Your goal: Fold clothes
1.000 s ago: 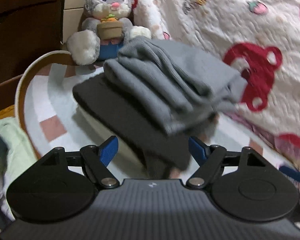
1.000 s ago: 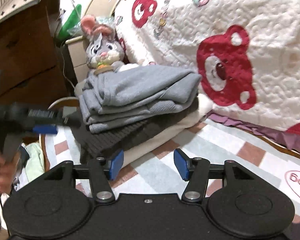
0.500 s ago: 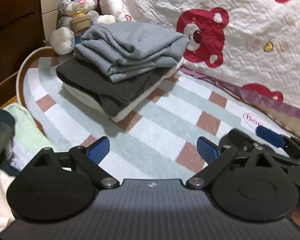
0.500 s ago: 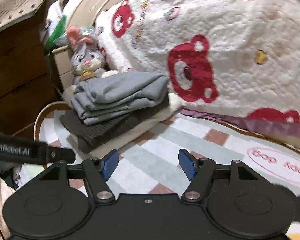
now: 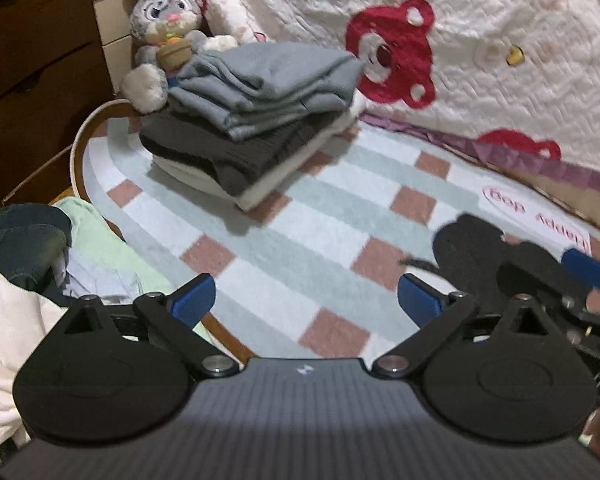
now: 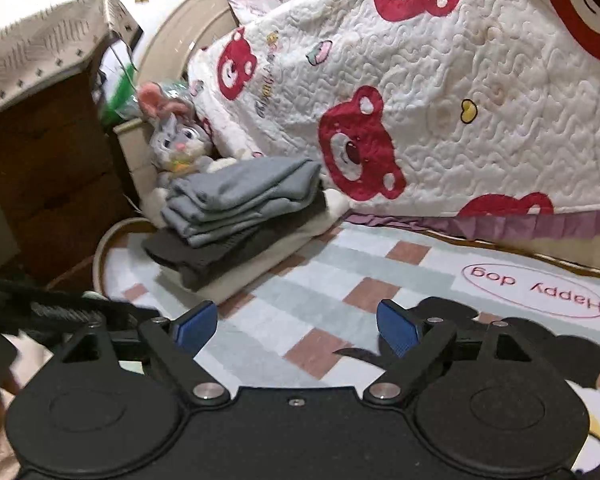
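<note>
A stack of folded clothes stands on the checked rug (image 5: 332, 240): a light grey sweater (image 5: 268, 84) on top, a dark grey knit (image 5: 220, 152) under it, a cream piece (image 5: 268, 188) at the bottom. The stack also shows in the right wrist view, with the grey sweater (image 6: 240, 196) on top. My left gripper (image 5: 304, 300) is open and empty, well back from the stack. My right gripper (image 6: 296, 326) is open and empty, also back from it. A heap of unfolded clothes (image 5: 24, 280) lies at the left beside the rug.
A plush rabbit (image 5: 164, 32) sits behind the stack. A bear-print quilt (image 5: 480, 48) hangs over the bed on the right. A dark wooden dresser (image 5: 32, 60) stands at the left. The right gripper's body (image 5: 560, 280) shows at the left view's right edge.
Both grippers have pulled back from the stack of folded clothes, which now sits farther away. The grey sweater rests on top, untouched.
</note>
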`<state>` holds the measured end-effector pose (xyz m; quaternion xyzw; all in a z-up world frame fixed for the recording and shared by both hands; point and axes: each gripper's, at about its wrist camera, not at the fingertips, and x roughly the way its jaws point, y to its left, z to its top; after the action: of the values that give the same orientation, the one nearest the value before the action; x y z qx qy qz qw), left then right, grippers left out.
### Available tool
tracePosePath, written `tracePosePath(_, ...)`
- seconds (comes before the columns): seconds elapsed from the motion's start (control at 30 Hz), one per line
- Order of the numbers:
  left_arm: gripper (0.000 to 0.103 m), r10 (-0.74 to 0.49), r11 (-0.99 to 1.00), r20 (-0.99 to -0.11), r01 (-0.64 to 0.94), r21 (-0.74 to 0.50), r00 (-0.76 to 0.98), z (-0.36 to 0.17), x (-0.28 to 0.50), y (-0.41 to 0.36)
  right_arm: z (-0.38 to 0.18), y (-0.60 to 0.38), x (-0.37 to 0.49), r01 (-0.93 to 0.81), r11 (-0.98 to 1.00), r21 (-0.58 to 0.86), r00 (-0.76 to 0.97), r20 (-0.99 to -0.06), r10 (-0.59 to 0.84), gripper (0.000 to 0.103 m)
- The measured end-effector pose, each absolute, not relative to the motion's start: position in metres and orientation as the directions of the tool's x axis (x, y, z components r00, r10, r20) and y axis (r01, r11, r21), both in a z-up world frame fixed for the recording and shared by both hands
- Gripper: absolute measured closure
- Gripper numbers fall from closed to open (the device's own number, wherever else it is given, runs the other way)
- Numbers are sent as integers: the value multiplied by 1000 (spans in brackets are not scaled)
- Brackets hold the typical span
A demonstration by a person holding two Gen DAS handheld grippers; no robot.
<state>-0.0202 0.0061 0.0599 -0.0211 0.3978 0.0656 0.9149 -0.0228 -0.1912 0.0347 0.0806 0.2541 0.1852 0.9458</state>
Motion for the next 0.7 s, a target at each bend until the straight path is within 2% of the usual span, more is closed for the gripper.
tracePosePath(0.13, 0, 176, 984, -702, -137, 112, 690, 58, -33, -11, 42, -191, -33, -329, 917, 224, 807, -437, 397, 13)
tracePosePath(0.7, 0, 199, 979, -713, -169, 114, 673, 54, -44, -9, 45, -184, -44, -379, 902, 206, 783, -448, 431, 13)
